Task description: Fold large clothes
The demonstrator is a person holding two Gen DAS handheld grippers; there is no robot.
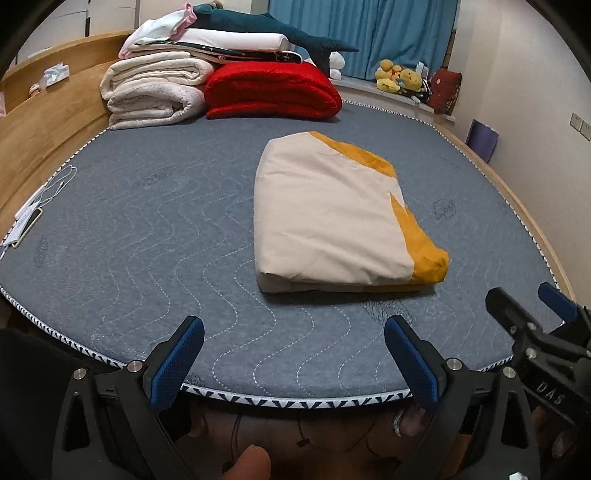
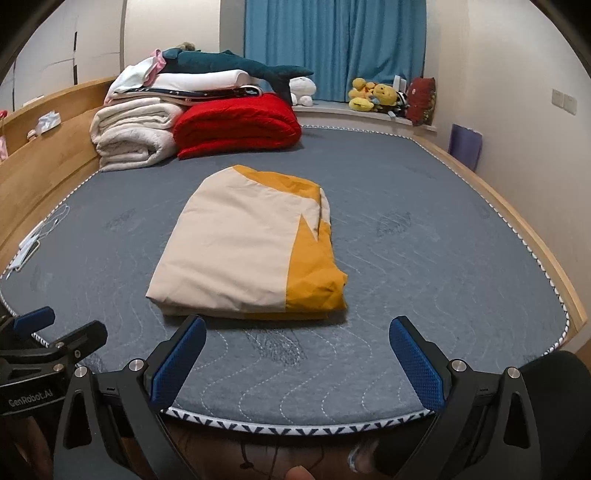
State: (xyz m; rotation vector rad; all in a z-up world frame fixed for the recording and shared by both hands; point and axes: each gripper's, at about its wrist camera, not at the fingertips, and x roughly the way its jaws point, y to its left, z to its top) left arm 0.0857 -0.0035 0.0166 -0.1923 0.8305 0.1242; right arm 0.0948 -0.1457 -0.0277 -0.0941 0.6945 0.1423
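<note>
A cream and mustard-yellow cloth (image 1: 328,218) lies folded into a thick rectangle on the grey quilted mattress (image 1: 147,240). It shows in the right wrist view (image 2: 243,251) too, at the middle of the mattress (image 2: 424,277). My left gripper (image 1: 293,363) is open and empty above the mattress's near edge, short of the cloth. My right gripper (image 2: 297,363) is open and empty, just short of the cloth's near fold. The right gripper also shows at the right edge of the left wrist view (image 1: 528,314).
Folded white blankets (image 1: 155,88) and a red blanket (image 1: 273,90) are stacked at the far left, with a plush shark (image 1: 266,26) on top. A phone and cable (image 1: 33,218) lie at the left edge. A wooden bed frame (image 1: 44,122) surrounds the mattress. Plush toys (image 1: 402,79) sit by the blue curtain.
</note>
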